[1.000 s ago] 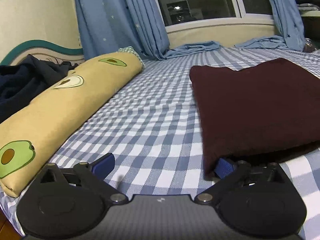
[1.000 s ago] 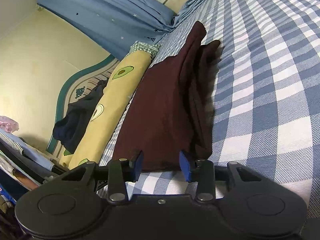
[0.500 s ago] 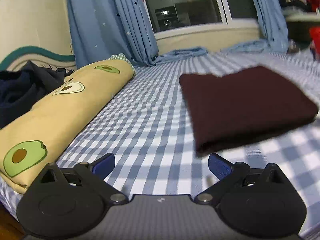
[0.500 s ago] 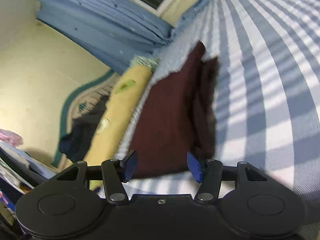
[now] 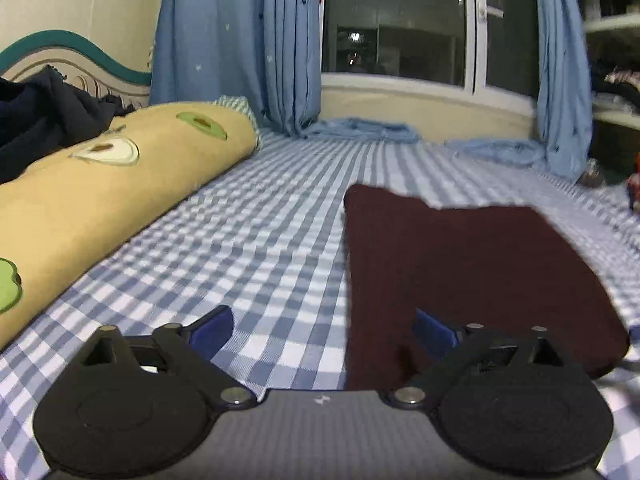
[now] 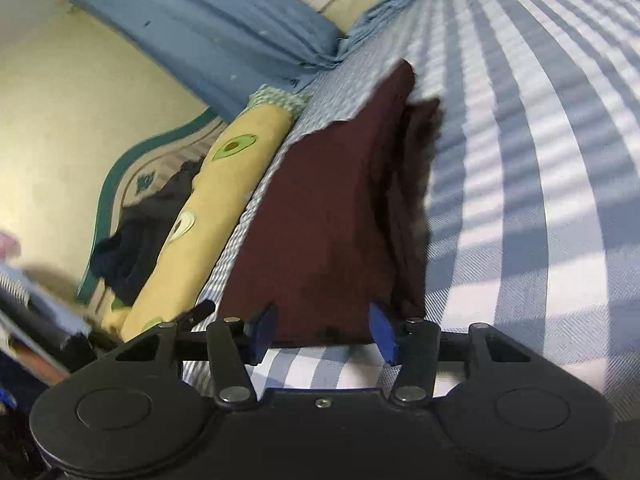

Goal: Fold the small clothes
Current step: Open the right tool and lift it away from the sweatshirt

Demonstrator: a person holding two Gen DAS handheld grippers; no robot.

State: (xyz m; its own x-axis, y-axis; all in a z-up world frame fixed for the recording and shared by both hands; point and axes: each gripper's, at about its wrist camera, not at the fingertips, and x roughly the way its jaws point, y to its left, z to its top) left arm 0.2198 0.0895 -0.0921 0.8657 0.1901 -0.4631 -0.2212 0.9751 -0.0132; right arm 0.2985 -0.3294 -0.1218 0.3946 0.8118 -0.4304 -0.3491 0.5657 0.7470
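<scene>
The left tongs (image 5: 322, 330) stand wide apart over the bed (image 5: 260, 248), clamping nothing, their right pad now in front of the near edge of the folded maroon garment (image 5: 460, 264), which a second ago lay further right. The right tongs (image 6: 322, 330) are closing slightly, pads apart, the blurred garment (image 6: 332, 216) edge just beyond, untouched. Beyond lies the avocado-print bolster (image 5: 100, 200) along the bed's left edge, partly cut off; dark clothes (image 5: 36, 120) behind it are indistinct.
</scene>
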